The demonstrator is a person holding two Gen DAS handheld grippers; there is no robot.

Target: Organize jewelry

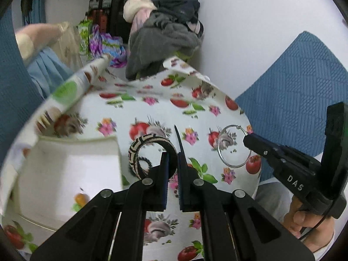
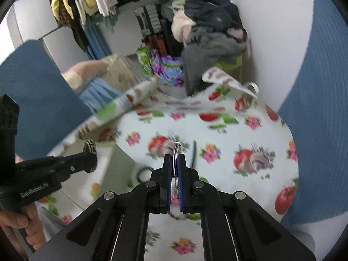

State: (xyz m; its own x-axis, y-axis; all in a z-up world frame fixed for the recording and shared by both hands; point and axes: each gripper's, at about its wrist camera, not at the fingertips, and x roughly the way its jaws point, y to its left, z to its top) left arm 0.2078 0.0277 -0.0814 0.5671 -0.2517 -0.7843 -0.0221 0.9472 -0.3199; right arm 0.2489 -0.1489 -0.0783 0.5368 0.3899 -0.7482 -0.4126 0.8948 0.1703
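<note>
Above white box: left gripper clamps bangle.

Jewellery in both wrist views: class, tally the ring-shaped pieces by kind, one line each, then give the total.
Patterned black-and-cream bangle, held in the left hand-held gripper: 1
Silver hoop, held in the right hand-held gripper: 1
Black beaded bracelet, lying on the tablecloth: 1
Total: 3

The left tool is holding a bangle above the tabletop, a box lying to its left. The right tool is holding a ring to the bangle's right.
</note>
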